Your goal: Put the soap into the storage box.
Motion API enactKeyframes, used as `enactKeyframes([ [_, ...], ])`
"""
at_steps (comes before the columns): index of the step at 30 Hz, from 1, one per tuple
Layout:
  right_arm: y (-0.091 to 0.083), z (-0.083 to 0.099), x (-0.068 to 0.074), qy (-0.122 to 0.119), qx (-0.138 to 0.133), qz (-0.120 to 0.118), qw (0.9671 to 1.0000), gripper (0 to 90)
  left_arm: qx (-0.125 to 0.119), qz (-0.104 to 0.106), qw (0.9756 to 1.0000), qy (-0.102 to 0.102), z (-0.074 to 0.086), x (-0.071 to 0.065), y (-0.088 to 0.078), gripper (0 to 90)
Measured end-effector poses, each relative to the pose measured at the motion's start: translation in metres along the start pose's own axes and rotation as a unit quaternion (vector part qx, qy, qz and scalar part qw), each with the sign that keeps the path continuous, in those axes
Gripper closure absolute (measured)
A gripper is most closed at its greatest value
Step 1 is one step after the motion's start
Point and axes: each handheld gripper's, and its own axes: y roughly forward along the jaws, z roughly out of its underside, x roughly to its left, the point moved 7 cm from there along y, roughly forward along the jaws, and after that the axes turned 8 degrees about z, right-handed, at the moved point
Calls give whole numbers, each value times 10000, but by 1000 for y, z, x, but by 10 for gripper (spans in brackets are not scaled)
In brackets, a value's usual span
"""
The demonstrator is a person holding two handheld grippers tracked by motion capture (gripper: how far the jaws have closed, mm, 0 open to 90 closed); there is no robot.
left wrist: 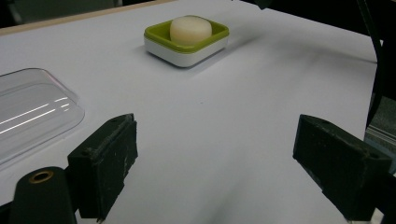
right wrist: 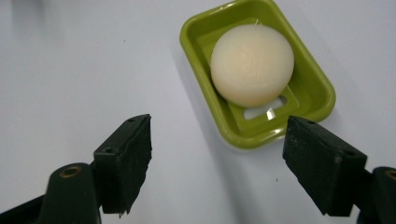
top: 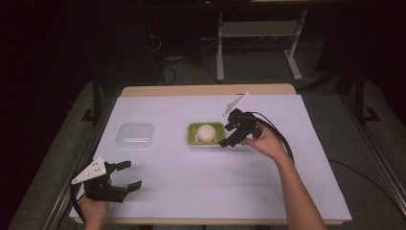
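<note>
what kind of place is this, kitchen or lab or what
Probably a lab or recording workbench: a white-covered table holds just a green soap dish and clear lid, with cables and metal frame legs behind on the floor.

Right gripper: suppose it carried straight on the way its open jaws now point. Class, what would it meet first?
Most likely the green soap dish, at its near rim, with the round cream soap just beyond. The right gripper hangs open above white table cover, tilted down, so depth is uncertain; it might touch the cover first.

Soap [top: 206, 132] in dish [top: 191, 136]; lid [top: 135, 135] left, apart.
</note>
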Motion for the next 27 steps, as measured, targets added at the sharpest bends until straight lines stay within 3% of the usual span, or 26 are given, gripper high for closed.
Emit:
enactKeyframes([
  [12,-21,39,27,-28,-44,34,10000,229,26,7,10000,8,0,-1,1,131],
  [22,-33,76,44,94,-63,99,9999,224,44,6,10000,-1,1,-2,1,131],
  [27,-40,101,59,433,-123,128,9989,215,33,12,10000,-12,1,-3,2,131],
])
